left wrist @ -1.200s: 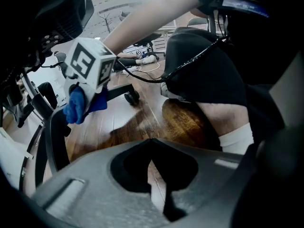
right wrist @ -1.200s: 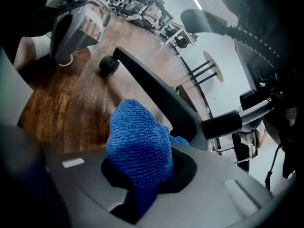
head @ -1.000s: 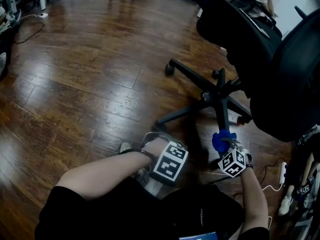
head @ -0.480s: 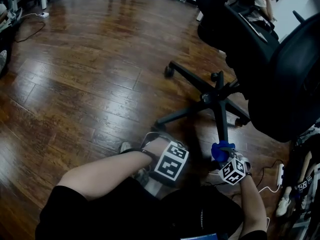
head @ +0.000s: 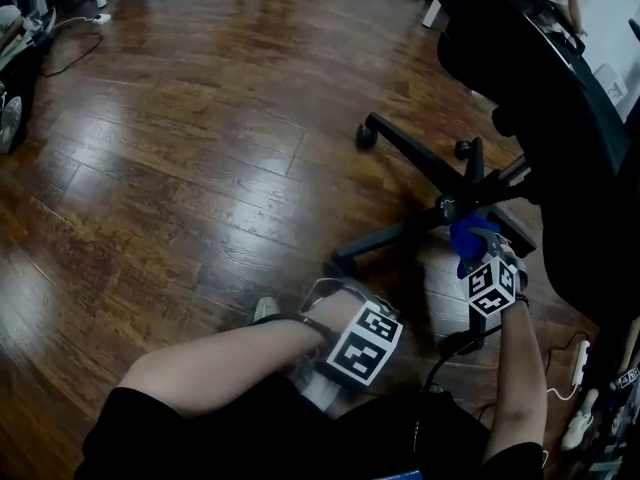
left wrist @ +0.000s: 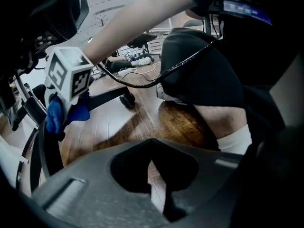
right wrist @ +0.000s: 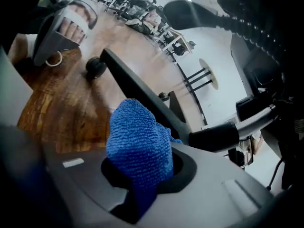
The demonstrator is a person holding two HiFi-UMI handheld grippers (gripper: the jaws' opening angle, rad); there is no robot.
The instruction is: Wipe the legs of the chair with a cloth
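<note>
I have the blue cloth (right wrist: 137,146) clamped in my right gripper (head: 474,256). Its jaws are closed on the lower part of the cloth, and the rest bunches up above them. The bunch sits right at the hub (head: 452,206) of the black chair's base, where the legs meet. It looks to be against the metal there, though I cannot tell how firmly. One leg (right wrist: 137,87) runs away from the cloth to a castor (right wrist: 95,66) close to my other hand. A second leg (head: 410,160) reaches out across the boards to a castor (head: 366,134) farther off.

The chair's seat (head: 560,98) hangs over the base near the right edge of the wooden floor (head: 180,168).

My left gripper (left wrist: 154,172) is low over the floor's near edge, beside my knee. Its jaws are pressed together with nothing between them. A white power strip (head: 580,363) lies at the floor's near right corner.
</note>
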